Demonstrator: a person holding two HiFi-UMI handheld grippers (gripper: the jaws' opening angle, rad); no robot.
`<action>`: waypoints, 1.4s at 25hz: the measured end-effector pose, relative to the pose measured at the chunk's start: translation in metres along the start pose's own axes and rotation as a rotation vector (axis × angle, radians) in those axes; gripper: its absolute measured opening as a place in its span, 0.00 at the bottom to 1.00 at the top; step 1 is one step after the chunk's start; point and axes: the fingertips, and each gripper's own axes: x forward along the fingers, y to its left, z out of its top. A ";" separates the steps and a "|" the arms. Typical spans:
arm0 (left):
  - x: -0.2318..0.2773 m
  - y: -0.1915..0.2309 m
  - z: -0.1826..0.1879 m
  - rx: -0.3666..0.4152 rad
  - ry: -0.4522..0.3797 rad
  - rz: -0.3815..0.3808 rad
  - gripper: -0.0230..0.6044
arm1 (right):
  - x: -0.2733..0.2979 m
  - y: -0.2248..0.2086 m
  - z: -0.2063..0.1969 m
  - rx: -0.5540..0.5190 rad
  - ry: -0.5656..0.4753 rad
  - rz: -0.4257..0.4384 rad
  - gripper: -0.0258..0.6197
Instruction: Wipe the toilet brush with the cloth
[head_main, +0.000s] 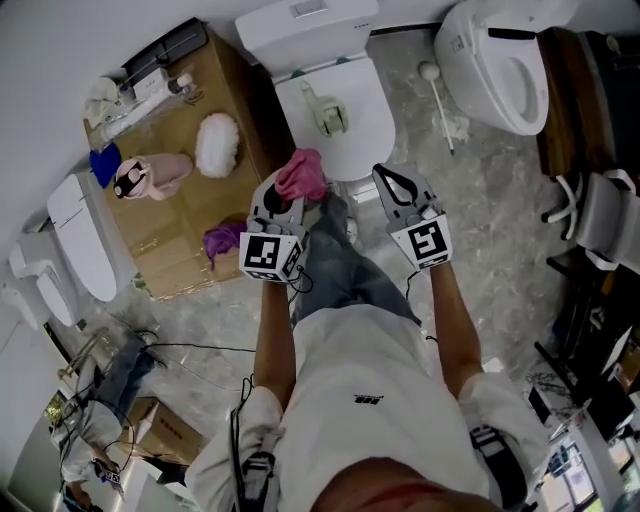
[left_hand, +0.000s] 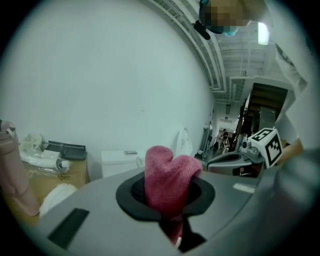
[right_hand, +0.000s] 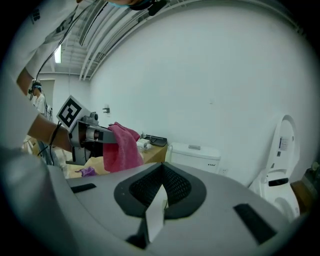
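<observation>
Pre-wipe: cloth (head_main: 303, 172) clamped in left gripper (head_main: 289, 197) jaws, right gripper (head_main: 385, 175) jaws clenched empty, brush (head_main: 440, 105) untouched on floor (head_main: 480, 220) beside toilet (head_main: 362, 140); next, right jaws open, fetch brush.

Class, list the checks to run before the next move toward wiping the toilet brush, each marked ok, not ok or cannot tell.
1. Cloth clamped in left gripper jaws: ok.
2. Right gripper jaws shut, empty: ok.
3. Toilet brush in sight on the floor: ok.
4. Toilet brush held by right gripper: not ok.
5. Cloth touching toilet brush: not ok.
</observation>
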 end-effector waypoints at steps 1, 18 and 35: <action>0.006 0.007 -0.005 -0.008 0.003 -0.001 0.13 | 0.010 -0.003 -0.006 -0.006 0.016 0.004 0.04; 0.101 0.077 -0.113 -0.044 0.118 -0.080 0.14 | 0.154 -0.040 -0.126 -0.068 0.186 0.062 0.04; 0.154 0.093 -0.194 -0.043 0.159 -0.134 0.16 | 0.222 -0.050 -0.237 -0.181 0.340 0.167 0.04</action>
